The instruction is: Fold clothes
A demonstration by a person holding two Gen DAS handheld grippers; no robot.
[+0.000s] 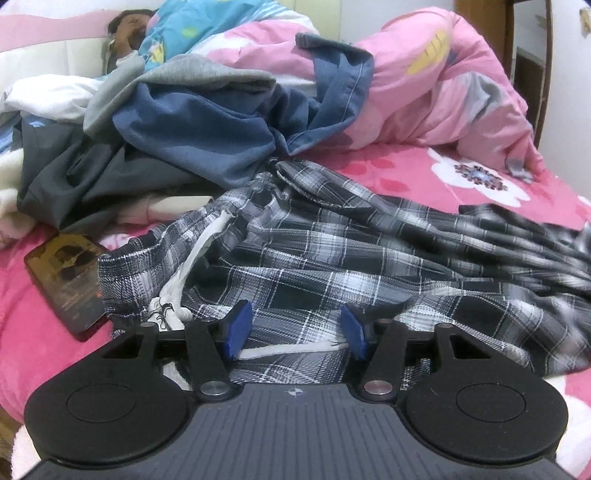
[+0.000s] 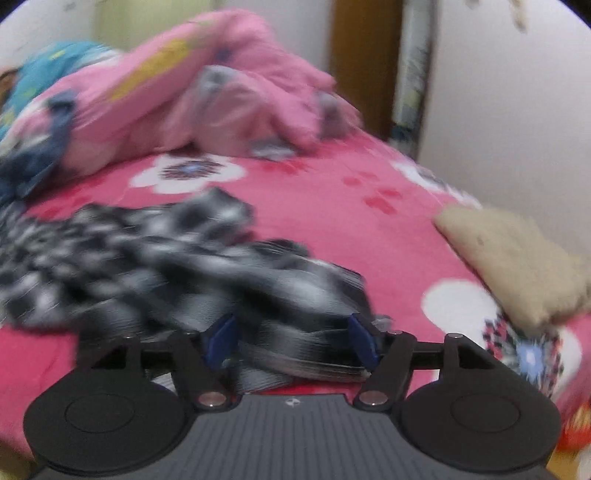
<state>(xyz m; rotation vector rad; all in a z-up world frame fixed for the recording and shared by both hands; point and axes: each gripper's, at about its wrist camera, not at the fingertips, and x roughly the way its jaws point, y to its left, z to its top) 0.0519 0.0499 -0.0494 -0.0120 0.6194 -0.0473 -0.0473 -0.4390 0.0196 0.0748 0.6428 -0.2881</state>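
One pair of plaid trousers (image 1: 332,251) lies crumpled on the pink bed (image 1: 406,177). Two grippers, left (image 1: 295,328) and right (image 2: 291,339), stand open over it (neither pinching cloth). One phone (image 1: 66,273) lies beside.

A pink bedsheet (image 1: 388,173) printed with white flowers covers the bed. A crumpled pink duvet (image 1: 443,85) is heaped at the far side, with a blue patterned blanket (image 1: 192,26) beside it at the head end. A person (image 1: 125,29) lies there, partly under the blue blanket. A dark phone (image 1: 66,277) lies flat on the sheet near the left edge in the left wrist view. In the right wrist view, a beige cushion (image 2: 517,262) rests on the sheet at the right, and a brown wooden door frame (image 2: 365,62) stands behind the bed.
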